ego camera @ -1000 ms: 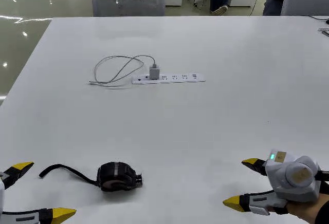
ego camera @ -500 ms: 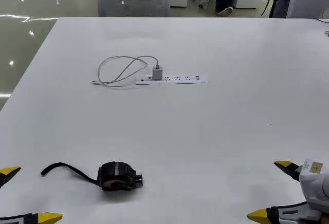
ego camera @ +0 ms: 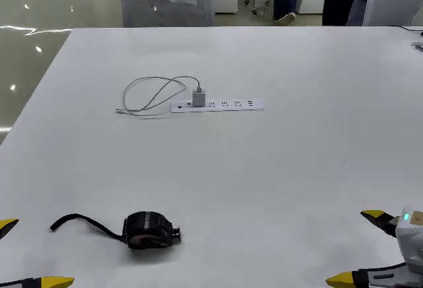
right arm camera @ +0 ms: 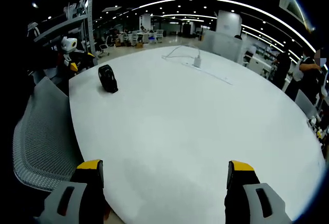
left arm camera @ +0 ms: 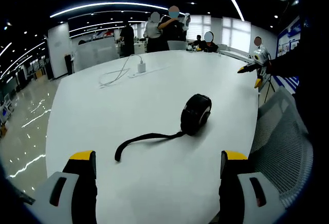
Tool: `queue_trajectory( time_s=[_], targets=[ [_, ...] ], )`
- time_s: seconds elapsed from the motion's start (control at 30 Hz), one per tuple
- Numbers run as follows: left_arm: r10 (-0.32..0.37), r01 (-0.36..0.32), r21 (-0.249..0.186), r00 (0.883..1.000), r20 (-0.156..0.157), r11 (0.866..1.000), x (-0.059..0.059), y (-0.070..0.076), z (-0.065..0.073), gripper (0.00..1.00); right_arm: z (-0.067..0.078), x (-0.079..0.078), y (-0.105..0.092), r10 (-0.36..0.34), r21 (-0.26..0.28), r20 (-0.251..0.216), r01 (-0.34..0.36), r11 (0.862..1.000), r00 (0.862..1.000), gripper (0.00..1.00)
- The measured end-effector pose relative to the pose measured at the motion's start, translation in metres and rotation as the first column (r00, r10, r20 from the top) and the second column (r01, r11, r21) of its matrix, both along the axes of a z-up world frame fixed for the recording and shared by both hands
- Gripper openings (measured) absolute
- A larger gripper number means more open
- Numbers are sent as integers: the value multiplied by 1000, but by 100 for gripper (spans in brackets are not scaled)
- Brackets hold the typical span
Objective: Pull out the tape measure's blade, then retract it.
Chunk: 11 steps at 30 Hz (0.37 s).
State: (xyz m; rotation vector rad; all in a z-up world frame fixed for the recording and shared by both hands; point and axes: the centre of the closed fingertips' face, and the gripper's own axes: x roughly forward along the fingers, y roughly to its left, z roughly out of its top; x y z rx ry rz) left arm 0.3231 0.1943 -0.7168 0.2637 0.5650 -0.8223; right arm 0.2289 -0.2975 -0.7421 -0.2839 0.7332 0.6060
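Your left gripper (ego camera: 30, 252) spread wide, right gripper (ego camera: 357, 247) spread too; tape measure (ego camera: 149, 230) on the surface (ego camera: 264, 169), nearer your left

In the head view the left gripper (ego camera: 30, 252) is cut off by the bottom-left corner, with the yellow tips of its jaws left in sight. The right gripper (ego camera: 357, 247) is cut by the bottom-right corner. On the tape measure (ego camera: 149, 230), the blade's end is too small to be made out.
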Motion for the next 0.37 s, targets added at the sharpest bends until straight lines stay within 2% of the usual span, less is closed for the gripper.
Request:
queue_trajectory(
  time_s=[0.13, 0.27, 0.37],
  targets=[
    [-6, 7, 6, 1000, -6, 1000, 0, 2, -1, 99, 1, -2, -2, -18, 11, -1, 18, 1000, 1000, 99],
    [-3, 3, 3, 1000, -5, 1000, 3, 5, 1, 99, -2, -8, -2, -8, -4, -13, 7, 1000, 1000, 99],
    [-1, 1, -6, 1000, -9, 1000, 4, 6, 3, 99, 1, -8, -2, -11, -2, -10, 11, 1000, 1000, 99]
  ],
)
